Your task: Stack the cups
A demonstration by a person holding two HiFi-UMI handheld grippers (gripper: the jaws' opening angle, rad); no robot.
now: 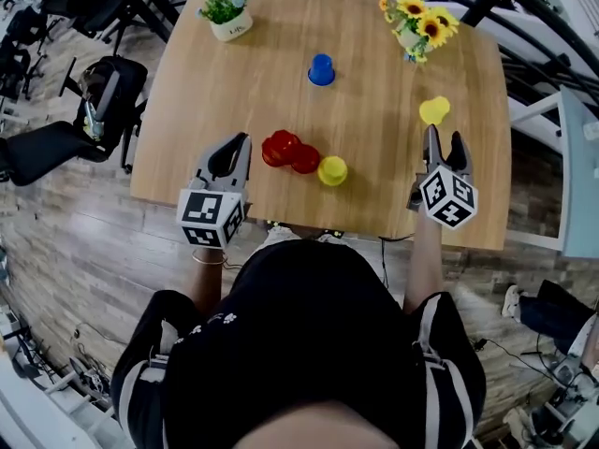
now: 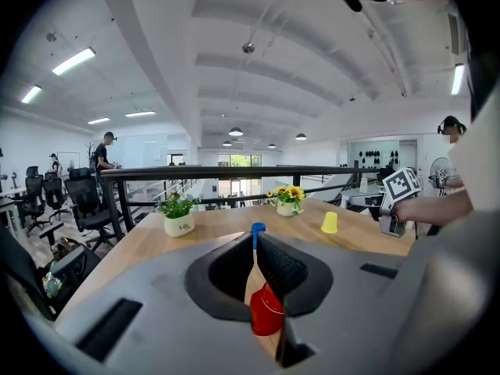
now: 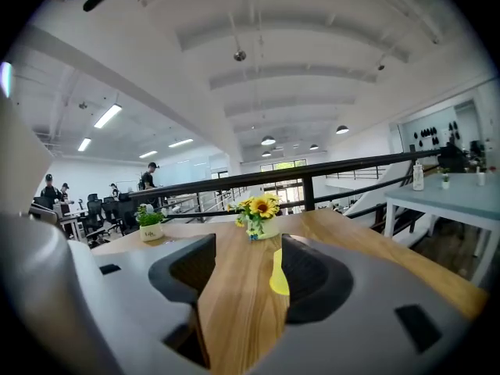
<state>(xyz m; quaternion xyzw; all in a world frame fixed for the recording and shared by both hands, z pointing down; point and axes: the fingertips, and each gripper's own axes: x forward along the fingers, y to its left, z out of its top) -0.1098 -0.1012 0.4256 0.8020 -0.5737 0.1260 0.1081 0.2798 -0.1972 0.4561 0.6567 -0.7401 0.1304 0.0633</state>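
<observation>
My left tongs (image 1: 241,144) are parted narrowly and empty, with the red cups (image 1: 290,152) just ahead-right on the tabletop (image 1: 374,36). My right tongs (image 1: 445,142) gape wider, also empty. A yellow cup (image 1: 434,110) stands mouth-down, axis vertical, just ahead of them. Farther ahead-left, a white pot (image 2: 179,225) reads "Life".

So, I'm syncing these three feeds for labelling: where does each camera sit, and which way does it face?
Head view: on the person's head, facing steeply down at the table; shows torso, forearms, left gripper, right gripper.
Left gripper view: on the left gripper, along narrowly parted jaws toward a red cup and blue cup.
Right gripper view: on the right gripper, between open jaws toward a yellow cup.
Both gripper views share the sunflowers.
</observation>
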